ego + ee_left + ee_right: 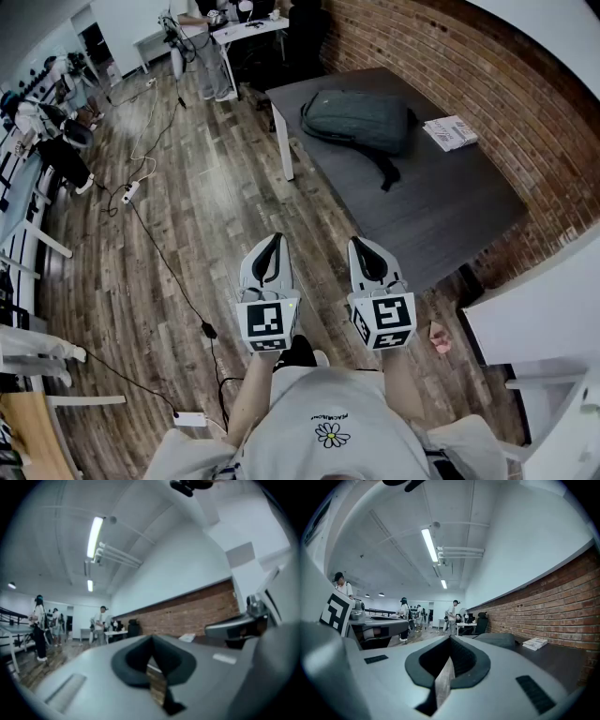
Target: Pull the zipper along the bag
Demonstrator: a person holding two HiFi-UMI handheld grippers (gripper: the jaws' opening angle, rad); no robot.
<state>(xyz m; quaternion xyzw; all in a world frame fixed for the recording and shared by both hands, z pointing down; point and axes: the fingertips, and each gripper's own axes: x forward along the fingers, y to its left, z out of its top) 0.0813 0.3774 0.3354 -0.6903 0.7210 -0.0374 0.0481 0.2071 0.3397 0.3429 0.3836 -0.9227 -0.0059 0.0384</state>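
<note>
A dark green-grey backpack (358,119) lies flat on the dark table (459,206) by the brick wall, a strap trailing toward the table's middle. It also shows small and far off as the backpack (497,640) in the right gripper view. My left gripper (277,238) and right gripper (357,242) are held side by side over the wooden floor, well short of the table and apart from the bag. Both are shut with nothing between the jaws. The bag's zipper is too small to make out.
A white booklet (450,132) lies on the table beside the backpack. Cables and a power strip (130,192) run across the floor to my left. Desks stand at the left edge. People (404,616) stand farther back in the room near a white desk (246,30).
</note>
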